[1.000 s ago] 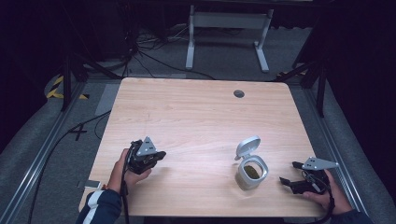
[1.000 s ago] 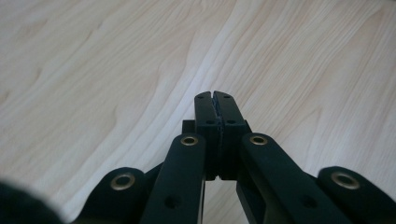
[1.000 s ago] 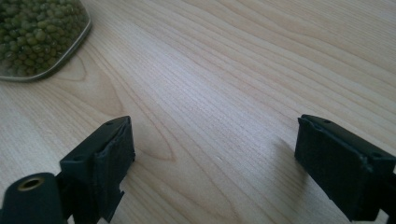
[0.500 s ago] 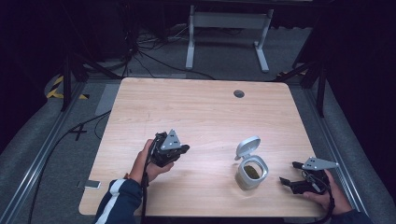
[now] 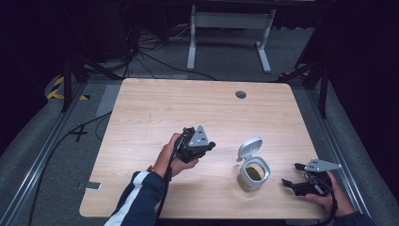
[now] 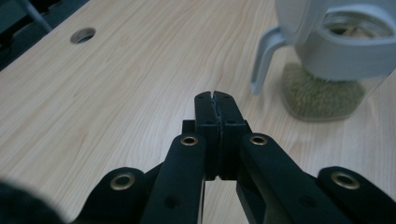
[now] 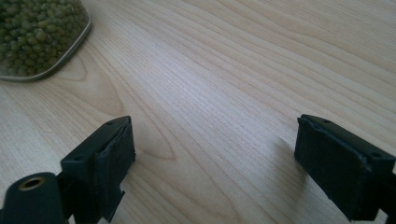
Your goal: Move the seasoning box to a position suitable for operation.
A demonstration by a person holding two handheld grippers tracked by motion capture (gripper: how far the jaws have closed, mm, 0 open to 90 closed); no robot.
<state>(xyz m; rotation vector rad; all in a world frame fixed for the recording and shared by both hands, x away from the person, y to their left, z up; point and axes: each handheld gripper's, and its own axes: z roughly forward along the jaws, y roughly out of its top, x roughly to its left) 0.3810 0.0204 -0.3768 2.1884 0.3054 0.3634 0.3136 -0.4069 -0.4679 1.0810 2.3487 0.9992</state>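
Observation:
A clear jar [image 5: 253, 175] of green beans stands at the front right of the table, its grey flip lid [image 5: 248, 149] hinged up and open. In the left gripper view the jar [image 6: 337, 60] sits close ahead and to the right. My left gripper [image 5: 209, 146] is shut with nothing in it, held just left of the jar; its jaws are pressed together [image 6: 216, 100]. My right gripper [image 5: 291, 175] rests near the table's front right corner, right of the jar, open and empty [image 7: 212, 154]. The jar's bean-filled base [image 7: 39, 35] shows at the upper left of the right gripper view.
A round cable hole [image 5: 240, 94] is at the far side of the wooden table [image 5: 155, 113]. A metal stand [image 5: 229, 28] and cables lie on the floor beyond the table. A small flat object [image 5: 91, 186] lies on the floor at the left.
My left gripper has moved right and forward across the table, from the front left to close beside the jar. The right gripper and the jar have stayed still.

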